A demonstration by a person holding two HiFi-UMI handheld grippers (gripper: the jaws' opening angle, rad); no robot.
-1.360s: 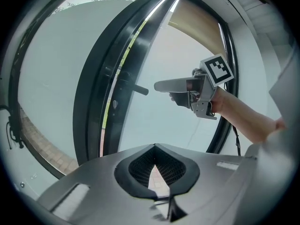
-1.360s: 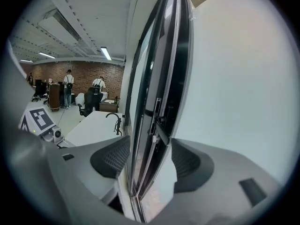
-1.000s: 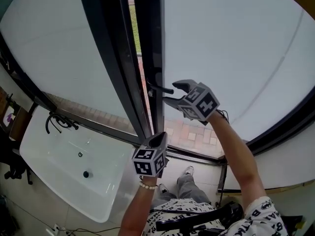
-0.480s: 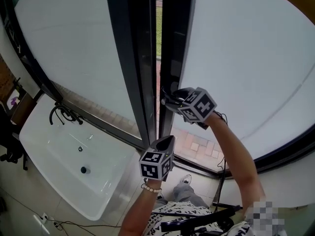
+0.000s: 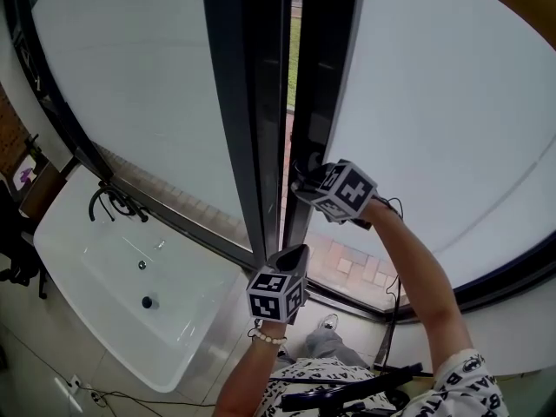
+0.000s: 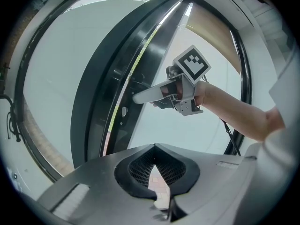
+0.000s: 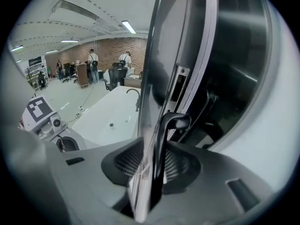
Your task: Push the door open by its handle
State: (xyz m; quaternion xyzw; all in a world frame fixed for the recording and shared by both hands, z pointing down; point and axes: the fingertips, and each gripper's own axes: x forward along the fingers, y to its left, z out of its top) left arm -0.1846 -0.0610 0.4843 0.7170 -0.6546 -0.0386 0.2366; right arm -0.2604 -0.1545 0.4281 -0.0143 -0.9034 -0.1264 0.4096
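Observation:
A glass door in a black frame [image 5: 326,76] stands slightly ajar, and grass shows through the gap. My right gripper [image 5: 304,179] reaches up to the door's edge. Its jaws have just been closing, and the black lever handle [image 7: 171,125] now runs down between its pads, gripped. The left gripper view shows that gripper [image 6: 140,96] against the door's edge from the side. My left gripper [image 5: 294,257] hangs lower, short of the frame's foot, its fingers together and holding nothing.
A white bathtub [image 5: 113,294] with a black tap [image 5: 109,207] stands at the lower left, under the fixed glass pane [image 5: 130,76]. The person's legs and shoes are below. Behind, the right gripper view shows a large room with people far off [image 7: 93,62].
My right gripper has moved left and down onto the handle, and its jaws have closed from wide open around it. My left gripper has shifted slightly right, toward the frame.

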